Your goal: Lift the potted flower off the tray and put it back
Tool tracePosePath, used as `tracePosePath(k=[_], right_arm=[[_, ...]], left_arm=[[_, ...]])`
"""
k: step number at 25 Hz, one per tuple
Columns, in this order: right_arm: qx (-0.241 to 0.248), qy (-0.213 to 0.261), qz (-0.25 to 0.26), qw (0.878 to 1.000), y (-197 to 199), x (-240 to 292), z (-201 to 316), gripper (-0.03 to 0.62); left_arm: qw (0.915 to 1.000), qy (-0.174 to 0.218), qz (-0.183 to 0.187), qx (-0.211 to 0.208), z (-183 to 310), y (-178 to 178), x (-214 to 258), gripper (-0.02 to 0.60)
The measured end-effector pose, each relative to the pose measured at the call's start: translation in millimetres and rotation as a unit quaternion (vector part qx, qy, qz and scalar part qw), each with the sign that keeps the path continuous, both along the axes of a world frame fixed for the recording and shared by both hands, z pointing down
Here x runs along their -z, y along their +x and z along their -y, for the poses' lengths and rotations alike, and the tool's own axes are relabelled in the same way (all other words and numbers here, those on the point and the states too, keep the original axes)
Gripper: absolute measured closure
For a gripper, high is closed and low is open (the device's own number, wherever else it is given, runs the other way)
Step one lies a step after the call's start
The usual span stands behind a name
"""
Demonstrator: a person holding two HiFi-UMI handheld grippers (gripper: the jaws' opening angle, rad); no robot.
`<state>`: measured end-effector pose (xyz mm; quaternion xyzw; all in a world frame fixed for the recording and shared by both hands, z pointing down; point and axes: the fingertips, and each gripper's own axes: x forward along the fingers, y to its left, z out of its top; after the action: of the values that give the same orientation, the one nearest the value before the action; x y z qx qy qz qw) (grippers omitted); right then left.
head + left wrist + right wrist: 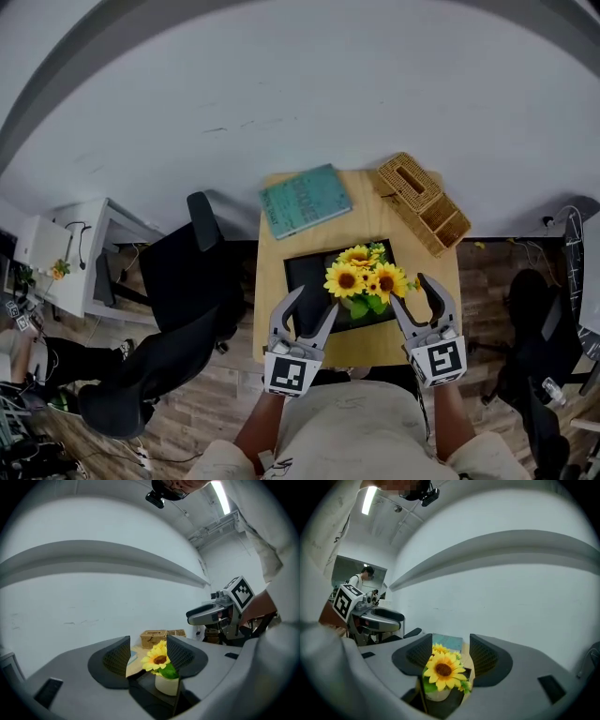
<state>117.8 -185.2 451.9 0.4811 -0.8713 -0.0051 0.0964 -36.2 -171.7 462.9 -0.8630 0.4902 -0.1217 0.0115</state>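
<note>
A potted flower (364, 278) with yellow sunflower heads stands in a pale pot on the black tray (305, 272), in the middle of the small wooden table (272, 319). My left gripper (316, 302) hangs open just left of the pot, over the tray's near part. My right gripper (412, 291) is open too, just right of the blooms. Neither touches the plant. In the left gripper view the flower (158, 660) and its pot (166, 685) show beyond the open gripper (148, 651). Seen from the right gripper (447, 652), the sunflower (443, 670) fills the gap ahead.
A teal book (305, 200) lies at the table's back left and a wicker organizer (422, 200) at the back right. Black office chairs (178, 309) stand left of the table, another chair (539, 347) to the right. A white wall lies behind.
</note>
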Motion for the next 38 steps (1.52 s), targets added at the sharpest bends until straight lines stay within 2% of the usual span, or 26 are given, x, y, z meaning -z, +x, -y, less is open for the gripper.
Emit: tracePosePath(k=[4,13,20,31,38], right_arm=[[0.0,-0.039,-0.006,0.999,1,-31,-13,0.342],[0.009,-0.105,-0.03,0.994,-2,-90,-36,0.335],[0.026,-0.158,-0.037,0.986,-8,-129,-56,0.324],[0.046,-0.175,-0.038,0.983,-9,-145,-46,0.312],[0.071,-0.182,-0.047,0.98,-11,-155,-25,0.289]], left_arm=[[0.9999,0.003,0.007,-0.014,-6,0,-18,0.347],[0.9975,-0.06,0.019,-0.031,-33,9,-75,0.347],[0.9953,-0.084,0.03,-0.038,-43,12,-104,0.345],[0.9909,-0.119,0.045,-0.043,-37,15,-127,0.339],[0.9853,-0.143,0.071,-0.06,-23,26,-143,0.319]])
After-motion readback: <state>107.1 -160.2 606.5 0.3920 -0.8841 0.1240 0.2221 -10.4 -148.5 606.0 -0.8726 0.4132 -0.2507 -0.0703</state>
